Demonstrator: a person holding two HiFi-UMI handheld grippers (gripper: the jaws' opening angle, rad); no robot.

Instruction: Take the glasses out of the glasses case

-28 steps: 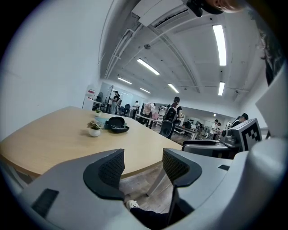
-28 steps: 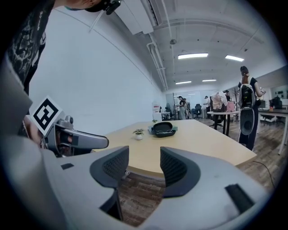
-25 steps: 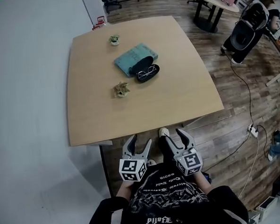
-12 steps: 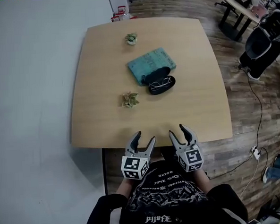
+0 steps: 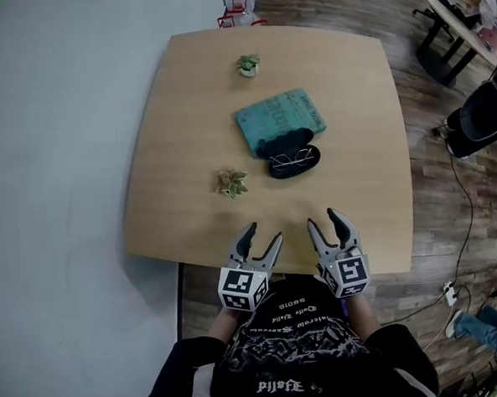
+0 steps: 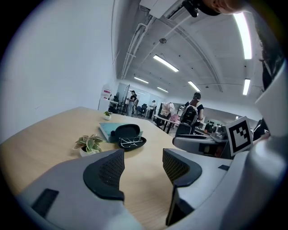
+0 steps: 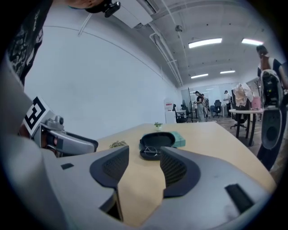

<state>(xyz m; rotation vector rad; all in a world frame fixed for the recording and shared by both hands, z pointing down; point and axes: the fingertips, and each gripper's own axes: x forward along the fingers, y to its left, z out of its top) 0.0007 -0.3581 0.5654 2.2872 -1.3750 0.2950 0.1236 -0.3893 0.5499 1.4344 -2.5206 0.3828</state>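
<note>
An open black glasses case (image 5: 294,160) lies mid-table, its lid resting on a teal book (image 5: 277,119). Thin-framed glasses (image 5: 295,157) sit inside the case (image 6: 129,142) (image 7: 154,146). My left gripper (image 5: 260,238) hovers over the table's near edge, open and empty. Beside it, my right gripper (image 5: 325,222) is also open with nothing between its fingers. Both point toward the case and are well short of it.
A small potted plant (image 5: 232,183) stands left of the case, another plant (image 5: 247,65) near the far edge. The wooden table (image 5: 179,156) has a white wall at its left. Chairs, cables and another table (image 5: 464,21) are on the floor to the right.
The view has moved toward the table. Both grippers have advanced from in front of my body to over the table's near edge, still open.
</note>
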